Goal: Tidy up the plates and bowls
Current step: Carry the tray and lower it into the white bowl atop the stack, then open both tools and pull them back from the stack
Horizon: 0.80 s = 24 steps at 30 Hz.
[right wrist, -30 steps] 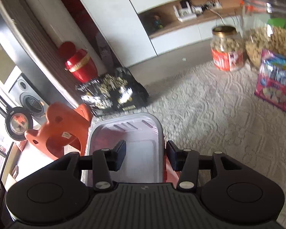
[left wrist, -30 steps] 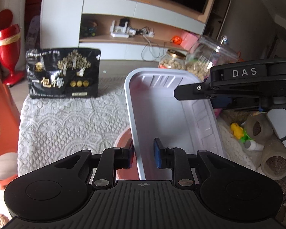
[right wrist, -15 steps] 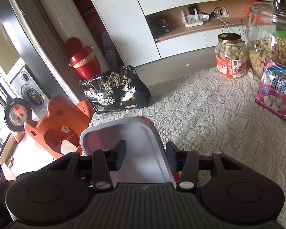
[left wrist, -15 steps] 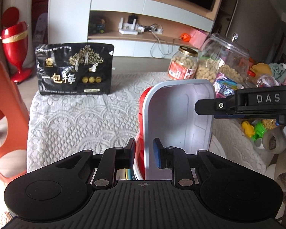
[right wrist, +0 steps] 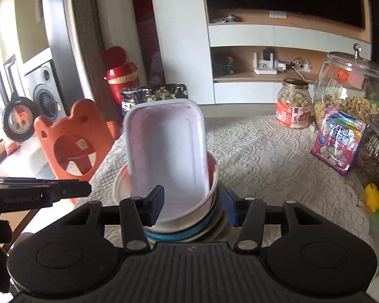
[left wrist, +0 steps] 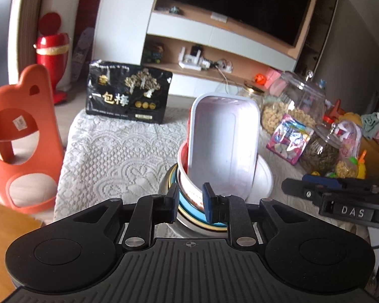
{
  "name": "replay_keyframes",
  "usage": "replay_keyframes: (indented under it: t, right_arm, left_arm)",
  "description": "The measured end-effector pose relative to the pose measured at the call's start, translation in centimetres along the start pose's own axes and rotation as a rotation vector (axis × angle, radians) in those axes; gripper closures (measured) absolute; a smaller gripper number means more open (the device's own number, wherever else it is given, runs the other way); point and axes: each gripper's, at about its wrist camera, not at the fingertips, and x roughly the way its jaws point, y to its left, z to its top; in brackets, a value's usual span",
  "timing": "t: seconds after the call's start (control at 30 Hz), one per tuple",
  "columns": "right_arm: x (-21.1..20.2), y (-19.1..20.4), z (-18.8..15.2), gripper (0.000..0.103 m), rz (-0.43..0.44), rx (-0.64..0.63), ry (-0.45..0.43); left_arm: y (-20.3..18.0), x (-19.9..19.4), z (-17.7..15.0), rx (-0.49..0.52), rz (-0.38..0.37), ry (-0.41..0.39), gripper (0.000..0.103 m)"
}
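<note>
One tray (left wrist: 223, 139) stands on end in the white bowl (right wrist: 209, 176) atop the stack; I count about three nested bowls plus a base plate (left wrist: 189, 224). Left gripper (left wrist: 189, 202) narrow, apparently free of the tray; right gripper (right wrist: 193, 205) wide around the stack. Nesting step underway; next: lay the tray flat or steady the stack.

The rectangular tray (left wrist: 224, 149) is white inside with a red underside, standing in a white bowl (right wrist: 189, 212) over a blue one (left wrist: 189, 207) with a yellowish rim. Under that stack lies a white lace cloth (left wrist: 113, 156) with scallop patterns. Behind the stack, the snack bag (left wrist: 128, 92) is black with gold print. Left of it stands an orange bear-shaped chair (left wrist: 17, 136). Right of the stack lies a pink and blue packet (right wrist: 337, 141).
</note>
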Motion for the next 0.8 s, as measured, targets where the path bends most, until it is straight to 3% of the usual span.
replay_keyframes:
  t: [0.1,0.23,0.37,0.53,0.8]
  right_arm:
    - [-1.9,0.2,-3.2,0.046,0.070,0.038,0.020]
    - [-3.6,-0.2,-7.2,0.046,0.092,0.075,-0.001]
    - [-5.0,-0.4,-10.1,0.046,0.063,0.048,-0.034]
    - [-6.1,-1.2,-11.7,0.046,0.041,0.051,-0.086]
    - [-6.0,0.2,-12.6,0.046,0.053,-0.024,-0.078]
  left_arm:
    - [-2.6,-3.3,-3.4,0.031,0.054,-0.099,0.081]
    - [-6.6,-5.2,-7.0,0.122,0.151,-0.145,0.084]
    - [-7.9,-6.5,-10.6,0.058,0.177,-0.203,0.084]
    - [-9.2,-4.9,-12.9,0.113,0.168,-0.108,0.085]
    - [-9.4,-4.9,-13.4,0.106,0.156,-0.100,0.086]
